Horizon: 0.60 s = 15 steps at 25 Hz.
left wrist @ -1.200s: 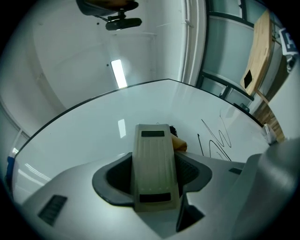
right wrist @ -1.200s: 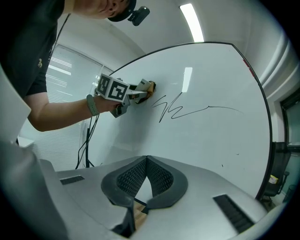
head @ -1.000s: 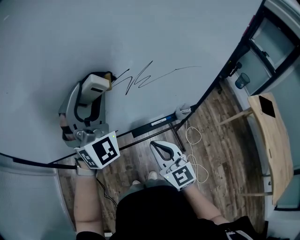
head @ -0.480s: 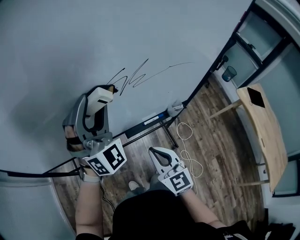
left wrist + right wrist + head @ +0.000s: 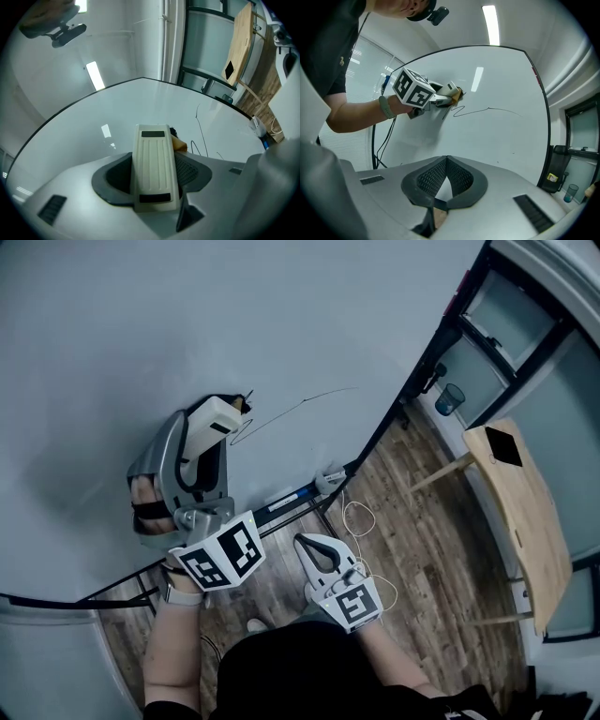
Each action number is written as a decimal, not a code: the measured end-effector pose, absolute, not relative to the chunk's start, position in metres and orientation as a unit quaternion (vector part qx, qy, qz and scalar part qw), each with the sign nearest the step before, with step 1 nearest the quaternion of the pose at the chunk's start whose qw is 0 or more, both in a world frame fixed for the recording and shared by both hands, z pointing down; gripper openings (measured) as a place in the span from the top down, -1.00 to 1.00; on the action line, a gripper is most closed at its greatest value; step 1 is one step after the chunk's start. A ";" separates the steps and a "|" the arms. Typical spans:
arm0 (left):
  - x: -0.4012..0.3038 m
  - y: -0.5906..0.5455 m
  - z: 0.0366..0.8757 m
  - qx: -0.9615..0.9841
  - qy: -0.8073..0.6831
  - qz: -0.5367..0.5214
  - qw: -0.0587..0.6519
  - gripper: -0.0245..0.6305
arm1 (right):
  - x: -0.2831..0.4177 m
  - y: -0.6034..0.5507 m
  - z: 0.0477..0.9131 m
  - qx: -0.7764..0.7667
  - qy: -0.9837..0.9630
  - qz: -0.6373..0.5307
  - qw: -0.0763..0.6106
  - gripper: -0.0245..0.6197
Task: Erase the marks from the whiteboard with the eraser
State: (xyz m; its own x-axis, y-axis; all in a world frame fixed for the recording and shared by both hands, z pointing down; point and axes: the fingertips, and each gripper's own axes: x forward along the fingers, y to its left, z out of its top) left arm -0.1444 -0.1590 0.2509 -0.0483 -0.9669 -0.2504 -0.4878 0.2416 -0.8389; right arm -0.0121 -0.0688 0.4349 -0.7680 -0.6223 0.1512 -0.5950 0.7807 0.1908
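The whiteboard [image 5: 141, 324] fills the upper left of the head view. My left gripper [image 5: 223, 420] is shut on a cream eraser [image 5: 155, 168] and presses its dark felt end [image 5: 178, 143] against the board. That end sits at the left end of a thin black line [image 5: 300, 407] running up to the right, with a small loop beside the eraser. The right gripper view shows the same line [image 5: 487, 110] to the right of the eraser [image 5: 453, 92]. My right gripper [image 5: 321, 545] hangs low over the floor, away from the board, shut and holding nothing.
A marker [image 5: 292, 494] lies on the board's bottom rail, and a white cable [image 5: 361, 519] is coiled on the wooden floor. A wooden table [image 5: 520, 512] and a cup [image 5: 451, 397] stand at the right by the glass wall.
My left gripper has swept the eraser rightward over the scribble. Most of the zigzag at its left end is gone. The right gripper has barely moved.
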 end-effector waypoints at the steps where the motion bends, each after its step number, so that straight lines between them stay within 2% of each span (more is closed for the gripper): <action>1: -0.137 -0.164 0.248 -0.546 0.664 -0.286 0.423 0.12 | -0.005 -0.074 0.432 0.329 -0.937 -0.065 0.099 0.84; 6: -0.063 -0.217 0.233 -0.546 0.646 -0.306 0.436 0.12 | 0.058 -0.121 0.416 0.340 -0.935 -0.055 0.087 0.84; 15: -0.075 -0.214 0.244 -0.547 0.653 -0.293 0.434 0.12 | 0.039 -0.129 0.422 0.281 -0.954 -0.049 0.092 0.84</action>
State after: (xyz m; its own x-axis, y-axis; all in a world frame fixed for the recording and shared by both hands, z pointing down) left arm -0.0747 -0.2140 0.2439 -0.0250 -0.9690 -0.2459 -0.4610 0.2294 -0.8572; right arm 0.0389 -0.1293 0.4215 -0.8247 -0.5458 0.1480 -0.5277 0.8369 0.1457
